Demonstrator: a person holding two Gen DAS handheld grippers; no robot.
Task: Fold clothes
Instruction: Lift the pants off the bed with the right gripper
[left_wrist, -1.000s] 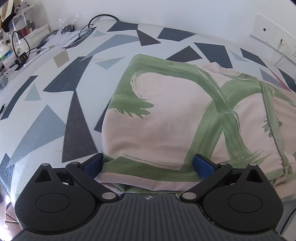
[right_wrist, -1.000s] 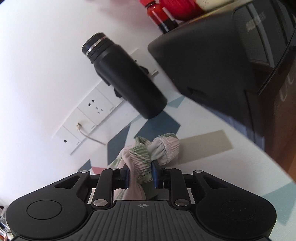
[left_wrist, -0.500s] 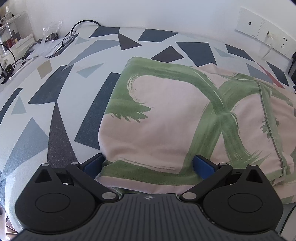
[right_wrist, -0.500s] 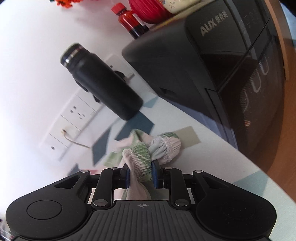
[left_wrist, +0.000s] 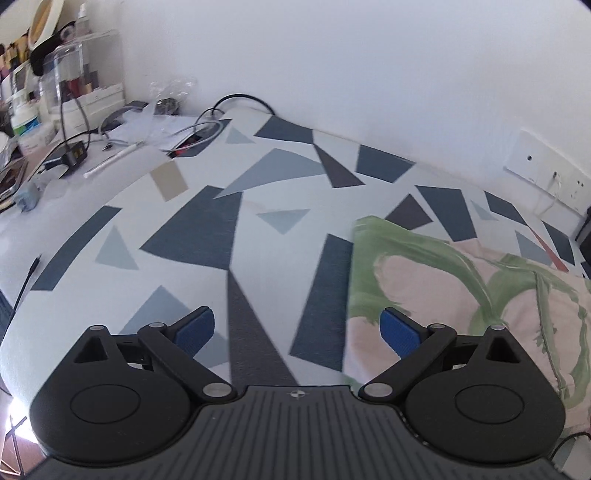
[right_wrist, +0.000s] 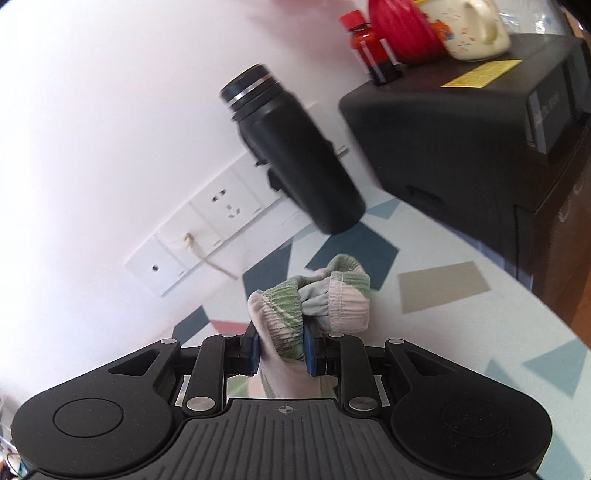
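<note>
A pink garment with green brush strokes (left_wrist: 461, 295) lies on the table with the triangle-patterned cloth (left_wrist: 229, 229), at the right of the left wrist view. My left gripper (left_wrist: 297, 328) is open and empty; its right finger is over the garment's left edge and its left finger is over bare cloth. My right gripper (right_wrist: 281, 349) is shut on the garment's bunched elastic waistband (right_wrist: 314, 299) and holds it up above the table.
A black flask (right_wrist: 295, 155) and a black appliance (right_wrist: 461, 147) with a red bottle (right_wrist: 369, 44) and a mug on top stand near the wall sockets (right_wrist: 221, 206). Cables, jars and clutter (left_wrist: 74, 122) sit at the table's far left.
My left gripper has moved left off the garment, which now lies mostly to its right. My right gripper, still holding the waistband, has turned so the flask and appliance sit differently in view.
</note>
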